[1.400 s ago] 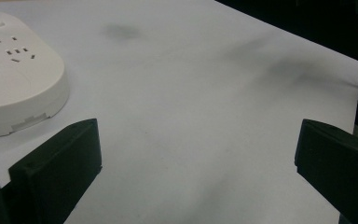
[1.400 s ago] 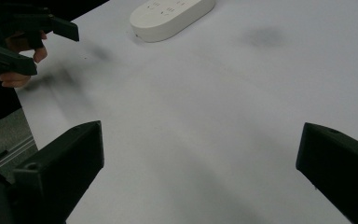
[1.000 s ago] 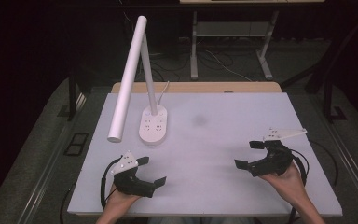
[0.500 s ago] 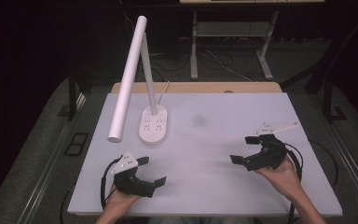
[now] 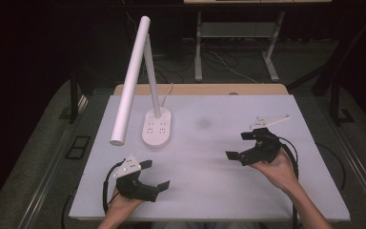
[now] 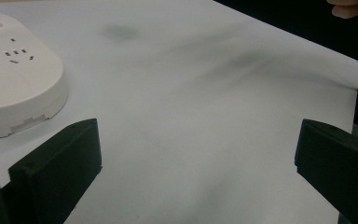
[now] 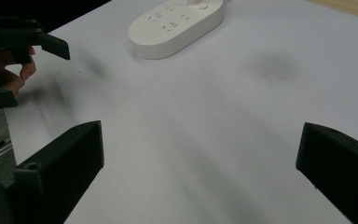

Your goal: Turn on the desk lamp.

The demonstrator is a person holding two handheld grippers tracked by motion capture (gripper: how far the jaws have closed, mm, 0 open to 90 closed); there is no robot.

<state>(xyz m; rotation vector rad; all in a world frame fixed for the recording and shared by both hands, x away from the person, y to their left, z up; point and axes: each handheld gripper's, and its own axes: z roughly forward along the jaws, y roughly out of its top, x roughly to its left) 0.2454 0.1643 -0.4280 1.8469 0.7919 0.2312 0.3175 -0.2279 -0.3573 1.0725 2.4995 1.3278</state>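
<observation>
Left gripper view crops the lamp base [image 6: 16, 79] beside open left claw [image 6: 198, 154].

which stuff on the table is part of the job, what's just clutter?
In the job:
- desk lamp, white, its base carrying sockets, nearest thing to both tongs
- left tongs, open, holding nothing
- right tongs, open, holding nothing

Lying about:
- dark smudge on the white table
- metal stand on the floor behind

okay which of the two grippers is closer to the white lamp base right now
The left gripper: it sits just below the lamp base at the table's left, while the right gripper is farther off on the right side.
</observation>
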